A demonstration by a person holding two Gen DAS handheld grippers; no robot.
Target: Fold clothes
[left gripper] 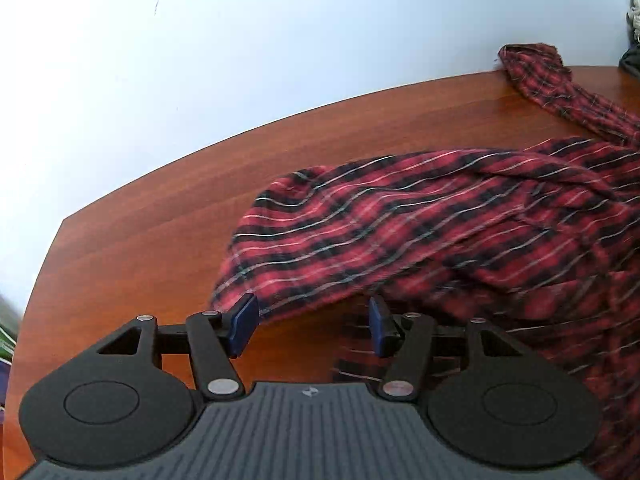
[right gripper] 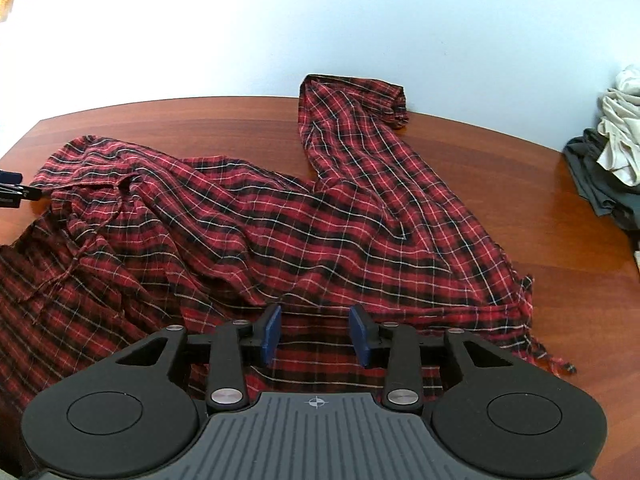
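A red and black plaid pair of trousers (right gripper: 280, 216) lies spread and rumpled on the brown wooden table (right gripper: 560, 280), one leg (right gripper: 352, 128) reaching to the far edge by the wall. It also shows in the left wrist view (left gripper: 400, 232). My left gripper (left gripper: 312, 326) is open at the waistband's left edge, its blue pads either side of the lifted hem. My right gripper (right gripper: 316, 334) is open and empty, low over the near edge of the cloth. The left gripper's tip (right gripper: 12, 190) shows at the far left of the right wrist view.
A heap of grey and cream clothes (right gripper: 612, 168) sits at the table's right end. A pale wall runs behind the table. Bare wood (left gripper: 140, 240) lies left of the trousers, with the table's left edge (left gripper: 44, 264) close by.
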